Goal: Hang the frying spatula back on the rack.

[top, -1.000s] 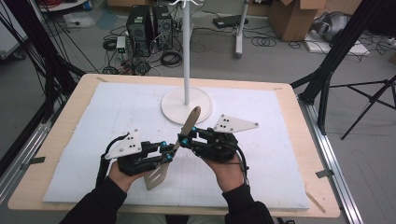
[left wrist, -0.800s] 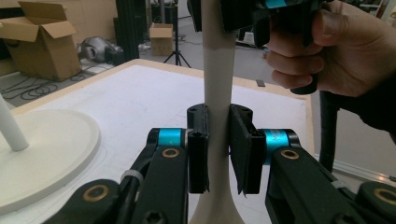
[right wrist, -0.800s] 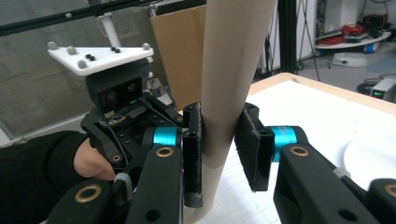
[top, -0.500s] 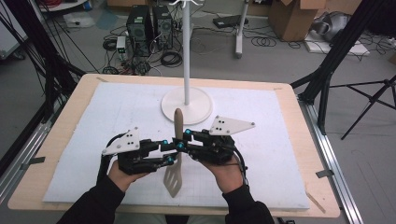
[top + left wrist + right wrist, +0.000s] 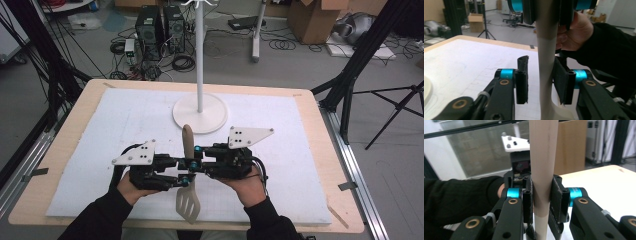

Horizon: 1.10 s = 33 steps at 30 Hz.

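Observation:
A spatula (image 5: 187, 142) with a tan handle and a pale slotted head lies level above the white mat, handle pointing away from the person. My right gripper (image 5: 196, 157) is shut on the handle; both pads press on the spatula (image 5: 543, 157) in the right gripper view (image 5: 541, 197). My left gripper (image 5: 184, 179) straddles the spatula's neck nearer the head. In the left gripper view (image 5: 543, 82) a gap shows between one pad and the spatula (image 5: 546, 62). The left jaws have just been closing around it.
A white stand with a round base (image 5: 200, 114) and a thin pole (image 5: 199, 50) rises behind the grippers. The white mat (image 5: 100, 125) covers a wooden table (image 5: 70, 150). Tripods, cables and boxes stand on the floor beyond.
The spatula has swung from a slant to pointing straight away. The left jaws let go of it, spread, then narrowed around the neck. Both hands stayed in place.

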Each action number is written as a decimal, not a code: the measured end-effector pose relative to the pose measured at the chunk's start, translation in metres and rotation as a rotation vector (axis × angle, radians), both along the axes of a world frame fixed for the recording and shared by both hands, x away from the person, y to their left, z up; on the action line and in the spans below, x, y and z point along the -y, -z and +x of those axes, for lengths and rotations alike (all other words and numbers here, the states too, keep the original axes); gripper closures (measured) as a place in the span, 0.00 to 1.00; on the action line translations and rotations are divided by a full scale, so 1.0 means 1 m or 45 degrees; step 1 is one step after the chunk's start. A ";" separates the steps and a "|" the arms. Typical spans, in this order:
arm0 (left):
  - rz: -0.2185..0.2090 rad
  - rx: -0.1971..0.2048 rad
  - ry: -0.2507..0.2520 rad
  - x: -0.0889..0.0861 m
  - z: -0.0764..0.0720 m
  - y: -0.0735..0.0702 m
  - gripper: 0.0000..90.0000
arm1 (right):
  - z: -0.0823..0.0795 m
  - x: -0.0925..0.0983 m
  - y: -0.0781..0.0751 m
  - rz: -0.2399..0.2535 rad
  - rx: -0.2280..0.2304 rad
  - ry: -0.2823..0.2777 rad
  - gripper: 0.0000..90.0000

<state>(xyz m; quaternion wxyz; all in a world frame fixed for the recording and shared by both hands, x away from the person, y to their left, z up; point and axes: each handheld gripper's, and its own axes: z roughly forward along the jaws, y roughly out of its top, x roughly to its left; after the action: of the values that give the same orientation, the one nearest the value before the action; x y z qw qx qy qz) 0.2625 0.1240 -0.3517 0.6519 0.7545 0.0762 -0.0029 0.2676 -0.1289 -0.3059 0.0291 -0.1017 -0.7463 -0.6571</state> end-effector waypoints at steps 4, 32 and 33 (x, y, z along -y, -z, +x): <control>0.008 0.031 0.033 0.001 -0.002 -0.001 0.84 | 0.001 0.001 0.001 0.013 0.000 -0.034 0.82; 0.124 0.041 -0.302 0.005 -0.006 -0.003 0.87 | -0.007 -0.007 -0.006 -0.057 0.143 0.342 0.65; 0.128 0.042 -0.301 0.005 -0.006 -0.003 0.87 | -0.007 -0.006 -0.006 -0.056 0.140 0.336 0.69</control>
<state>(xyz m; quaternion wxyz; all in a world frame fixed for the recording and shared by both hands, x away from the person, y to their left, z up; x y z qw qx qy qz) 0.2561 0.1194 -0.3486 0.6101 0.7720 0.1539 0.0900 0.2604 -0.1225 -0.3000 -0.1007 -0.1634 -0.7412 -0.6432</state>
